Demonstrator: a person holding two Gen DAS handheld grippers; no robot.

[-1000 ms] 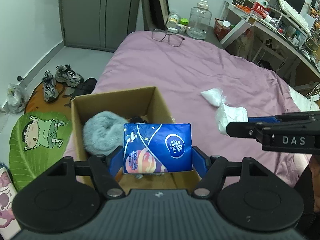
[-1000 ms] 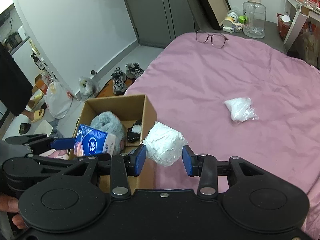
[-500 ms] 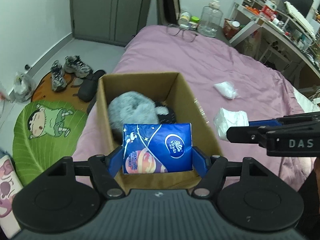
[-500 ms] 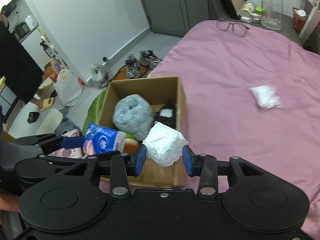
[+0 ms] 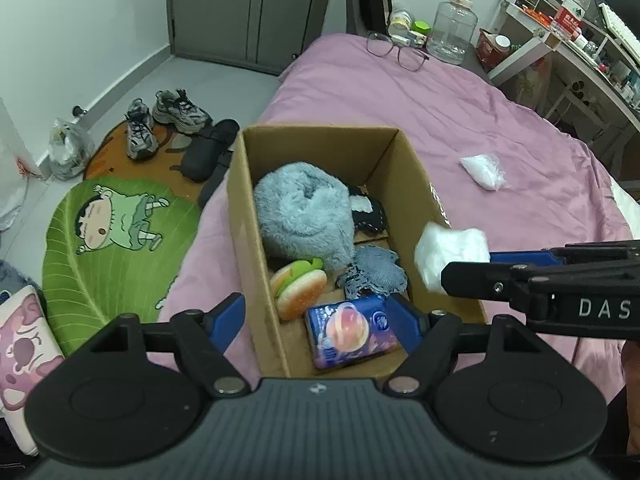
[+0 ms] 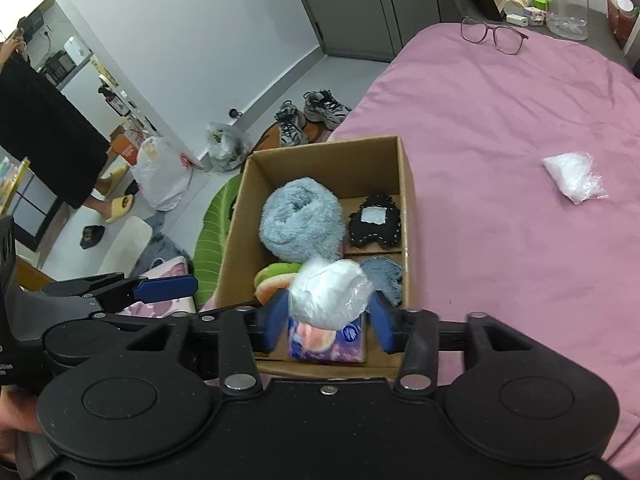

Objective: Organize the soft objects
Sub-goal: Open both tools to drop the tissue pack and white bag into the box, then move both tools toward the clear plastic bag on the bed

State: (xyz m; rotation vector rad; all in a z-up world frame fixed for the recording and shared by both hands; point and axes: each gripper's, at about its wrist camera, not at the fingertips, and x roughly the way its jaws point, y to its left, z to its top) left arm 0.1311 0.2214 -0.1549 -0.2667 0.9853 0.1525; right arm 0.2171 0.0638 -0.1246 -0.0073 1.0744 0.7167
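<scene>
An open cardboard box (image 5: 320,130) sits on the pink bed. It holds a grey plush (image 5: 304,212), a burger toy (image 5: 300,286), a black item and a grey cloth. My left gripper (image 5: 316,320) hovers over the box's near end with its jaws opening. The blue tissue pack (image 5: 352,330) lies tilted on the box floor below them, free of the left pad. My right gripper (image 6: 328,322) is over the same end, jaws opening. The blurred white wrapped bundle (image 6: 328,296) sits loose between its pads, above the pack.
A small clear bag of white stuff (image 5: 482,170) lies on the bed to the right of the box. Glasses (image 5: 396,50) rest at the bed's far end. Shoes (image 5: 160,120) and a green leaf mat (image 5: 112,232) are on the floor at left. A person in black (image 6: 44,128) stands far left.
Both grippers came in over the box. The left one let go of the tissue pack, which dropped into the box. The right jaws widened around the white bundle.
</scene>
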